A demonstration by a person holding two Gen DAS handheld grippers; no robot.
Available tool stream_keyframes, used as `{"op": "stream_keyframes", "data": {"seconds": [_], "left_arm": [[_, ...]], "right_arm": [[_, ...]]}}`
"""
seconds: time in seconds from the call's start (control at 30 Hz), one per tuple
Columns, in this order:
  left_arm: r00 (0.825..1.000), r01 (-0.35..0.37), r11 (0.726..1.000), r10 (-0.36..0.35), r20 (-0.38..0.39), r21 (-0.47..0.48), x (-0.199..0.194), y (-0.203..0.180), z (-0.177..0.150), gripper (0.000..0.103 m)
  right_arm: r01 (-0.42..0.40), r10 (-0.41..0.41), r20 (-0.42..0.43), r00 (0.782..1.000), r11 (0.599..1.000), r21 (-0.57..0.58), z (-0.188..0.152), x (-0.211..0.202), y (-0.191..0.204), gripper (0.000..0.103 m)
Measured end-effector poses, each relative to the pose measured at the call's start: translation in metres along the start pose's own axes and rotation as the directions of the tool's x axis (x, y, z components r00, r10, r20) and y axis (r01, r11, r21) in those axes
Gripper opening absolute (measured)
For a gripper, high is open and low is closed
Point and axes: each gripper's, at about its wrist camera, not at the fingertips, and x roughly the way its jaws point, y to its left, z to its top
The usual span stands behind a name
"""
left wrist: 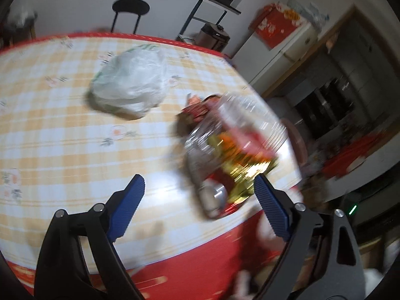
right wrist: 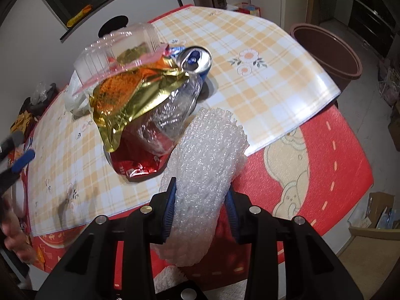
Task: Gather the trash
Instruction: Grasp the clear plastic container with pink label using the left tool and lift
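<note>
A heap of trash lies on the checked tablecloth [right wrist: 262,80]: a clear plastic box [right wrist: 117,47], gold foil wrapper [right wrist: 130,100], blue can [right wrist: 197,60], crushed clear bottle [right wrist: 172,115] and red crushed can [right wrist: 140,162]. My right gripper [right wrist: 201,197] is shut on a white foam net sleeve [right wrist: 205,155], held just in front of the heap. In the left wrist view the same heap [left wrist: 232,145] is blurred, lying just past my left gripper [left wrist: 198,178], which is open with nothing between its blue fingers [left wrist: 130,205].
A white plastic bag [left wrist: 130,82] rests farther back on the table. A brown round bin [right wrist: 327,50] stands beyond the table's right edge. A red mat [right wrist: 325,150] shows under the cloth. A black stool [left wrist: 130,7] and a cooker [left wrist: 215,36] stand behind; a cardboard box [right wrist: 375,212] sits on the floor.
</note>
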Motion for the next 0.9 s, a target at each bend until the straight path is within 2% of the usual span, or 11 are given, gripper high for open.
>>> {"op": "stream_keyframes", "data": {"seconds": [0.13, 0.23, 0.43, 0.53, 0.7, 0.9], "left_arm": [[0.992, 0.120, 0.986, -0.123, -0.025, -0.113, 0.021, -0.012, 0.029, 0.087], [0.986, 0.150, 0.971, -0.160, -0.041, -0.186, 0.037, -0.019, 0.042, 0.084], [0.977, 0.182, 0.921, -0.209, -0.041, -0.345, 0.067, -0.024, 0.049, 0.083], [0.980, 0.171, 0.898, -0.198, -0.026, -0.405, 0.078, -0.028, 0.047, 0.084], [0.990, 0.123, 0.857, -0.139, 0.004, -0.500, 0.090, -0.029, 0.040, 0.084], [0.996, 0.083, 0.825, -0.081, 0.028, -0.559, 0.102, -0.031, 0.032, 0.085]], "right_arm": [[0.002, -0.001, 0.034, 0.999, 0.999, -0.041, 0.009, -0.008, -0.001, 0.036], [0.004, 0.001, 0.066, 0.998, 0.997, -0.073, 0.017, -0.016, -0.004, 0.036], [-0.002, 0.020, 0.116, 0.993, 0.989, -0.146, 0.038, -0.027, -0.020, 0.036], [-0.040, 0.058, 0.110, 0.992, 0.986, -0.163, 0.057, -0.025, -0.034, 0.036], [-0.107, 0.131, 0.099, 0.986, 0.971, -0.213, 0.094, -0.021, -0.057, 0.036], [-0.157, 0.185, 0.079, 0.980, 0.950, -0.270, 0.124, -0.014, -0.073, 0.036]]}}
